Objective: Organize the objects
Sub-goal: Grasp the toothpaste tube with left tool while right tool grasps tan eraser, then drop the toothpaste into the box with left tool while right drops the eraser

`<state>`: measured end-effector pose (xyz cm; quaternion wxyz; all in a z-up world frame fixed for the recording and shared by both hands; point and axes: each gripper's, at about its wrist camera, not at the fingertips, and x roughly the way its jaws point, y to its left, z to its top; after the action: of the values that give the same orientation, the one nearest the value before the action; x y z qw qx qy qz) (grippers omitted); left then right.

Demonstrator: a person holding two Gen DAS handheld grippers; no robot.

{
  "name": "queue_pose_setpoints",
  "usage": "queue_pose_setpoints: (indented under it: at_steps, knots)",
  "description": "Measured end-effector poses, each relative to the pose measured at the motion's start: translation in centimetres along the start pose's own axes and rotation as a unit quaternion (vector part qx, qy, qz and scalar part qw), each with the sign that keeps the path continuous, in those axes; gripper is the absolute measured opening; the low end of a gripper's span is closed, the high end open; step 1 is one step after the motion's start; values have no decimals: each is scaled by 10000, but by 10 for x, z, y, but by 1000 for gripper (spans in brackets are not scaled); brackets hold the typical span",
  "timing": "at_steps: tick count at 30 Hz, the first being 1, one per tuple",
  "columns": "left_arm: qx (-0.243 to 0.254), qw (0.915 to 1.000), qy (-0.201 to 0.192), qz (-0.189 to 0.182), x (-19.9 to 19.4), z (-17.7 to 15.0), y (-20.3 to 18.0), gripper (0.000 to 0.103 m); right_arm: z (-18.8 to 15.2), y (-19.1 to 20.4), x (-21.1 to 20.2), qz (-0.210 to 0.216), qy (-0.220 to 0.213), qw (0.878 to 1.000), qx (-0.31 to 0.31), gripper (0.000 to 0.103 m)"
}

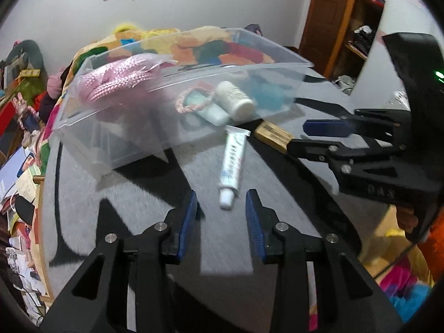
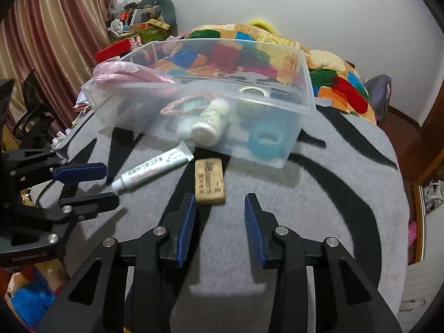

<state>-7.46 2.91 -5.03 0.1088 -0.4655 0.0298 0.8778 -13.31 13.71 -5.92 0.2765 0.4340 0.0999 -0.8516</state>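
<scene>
Nearest to me in the left wrist view, my left gripper (image 1: 221, 223) has its jaws apart with nothing between them, hanging low over the grey mat (image 1: 133, 194). Just beyond the fingertips lies the white tube (image 1: 232, 163), cap end toward me, its crimped tail near the bin. I judge this is the step in hand: lining up on the tube before a grasp.

In the right wrist view, my right gripper (image 2: 220, 224) is likewise spread and empty. The tan wooden block (image 2: 209, 181) lies flat just past its left finger, slightly left of the gap rather than centred. The tube (image 2: 153, 169) lies to the left of the block, close beside it; I cannot tell if they touch.

Farther back stands the clear plastic bin (image 2: 304, 63), already holding a white bottle (image 2: 211, 123) on its side, a braided ring (image 2: 180, 105), a teal tape roll (image 2: 267, 140) at the right, and a pink knitted piece (image 2: 130, 76) draped over the far left corner.

So, as I read it, two items are left outside the bin. The next move calls for easing the left claw forward and down so its pads straddle the tube's body, closing, then lifting over the near wall. The right claw needs a small shift left to centre on the block first.
</scene>
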Motion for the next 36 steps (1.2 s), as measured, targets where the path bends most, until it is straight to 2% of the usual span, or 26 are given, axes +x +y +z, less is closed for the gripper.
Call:
queue_pose_setpoints:
  at_steps: [3, 8, 10, 11, 12, 13, 19, 24, 32, 36]
  knots:
    - [-19, 10000, 92, -21, 14, 10, 0, 36, 9, 2, 11, 1, 62, 10000, -45, 33]
    - [121, 9999, -7, 106, 23, 19, -5, 35, 15, 6, 26, -13, 140, 9999, -78, 32]
    - [104, 9998, -96, 123, 24, 19, -6, 27, 15, 6, 26, -60, 84, 9999, -76, 29]
    - [83, 9998, -148, 120, 22, 17, -6, 23, 15, 5, 25, -31, 70, 10000, -46, 22]
    - [79, 9997, -182, 127, 21, 15, -7, 16, 14, 5, 23, -19, 54, 10000, -28, 22]
    - [73, 9997, -199, 130, 20, 14, -8, 15, 12, 4, 21, -10, 36, 10000, -27, 22]
    - [-148, 9995, -268, -45, 4, 0, -6, 15, -2, 3, 2, 83, -142, 9998, 102, 22]
    - [-306, 9981, -536, -81, -20, 2, -4, 15, -5, 4, -23, 140, -427, 9987, 249, 22]
    - [-364, 9924, -1175, 30, -65, 23, 6, 15, 20, 6, -61, 129, -1046, 9941, 239, 22]
    - [-419, 9900, -1344, 61, -72, 44, 10, 15, 38, 8, -67, 59, -1232, 9921, 208, 22]
